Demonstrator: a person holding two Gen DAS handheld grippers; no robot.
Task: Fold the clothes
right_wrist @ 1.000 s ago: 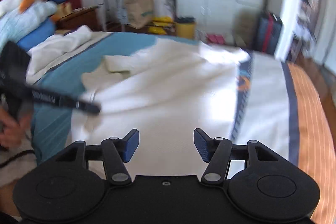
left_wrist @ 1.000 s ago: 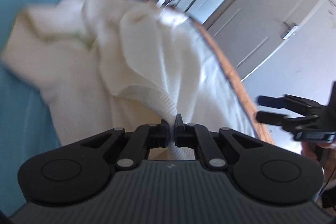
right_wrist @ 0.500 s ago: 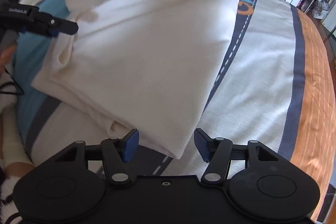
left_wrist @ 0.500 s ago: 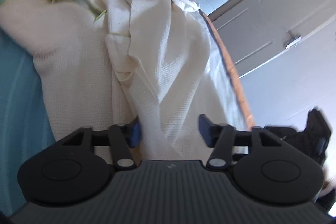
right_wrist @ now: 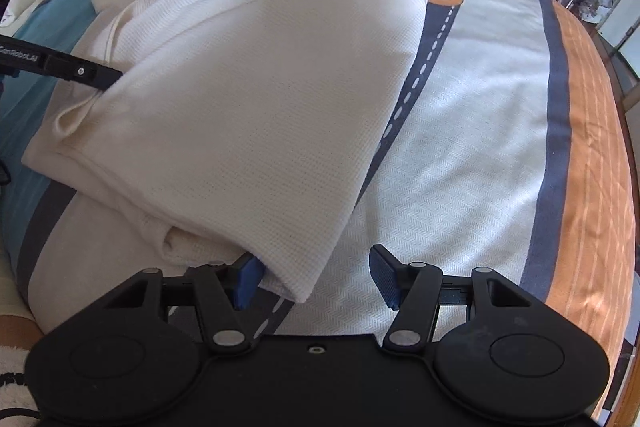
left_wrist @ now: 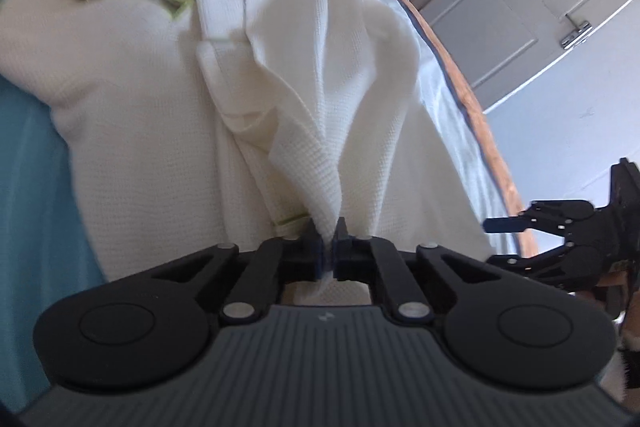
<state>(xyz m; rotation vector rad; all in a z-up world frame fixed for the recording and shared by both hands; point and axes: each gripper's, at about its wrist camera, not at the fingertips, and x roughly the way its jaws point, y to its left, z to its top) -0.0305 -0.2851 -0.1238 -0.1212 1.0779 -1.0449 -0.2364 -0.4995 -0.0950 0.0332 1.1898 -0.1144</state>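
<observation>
Cream waffle-knit garment half folded on the bed

The left gripper (left_wrist: 329, 247) has its fingers pinched tight on a gathered fold of the garment (right_wrist: 256, 99), which lies across the striped bedspread (right_wrist: 480, 131). The right gripper (right_wrist: 316, 277) sits at the garment's near corner, fingers spread wide, holding nothing.

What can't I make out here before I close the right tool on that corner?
- Left wrist view: the pinched cloth past the left tool, hidden by the fingers.
- Right wrist view: the garment layers underneath, covered by the top panel.
- Right wrist view: the left tool body, cut off by the frame's left edge.
</observation>
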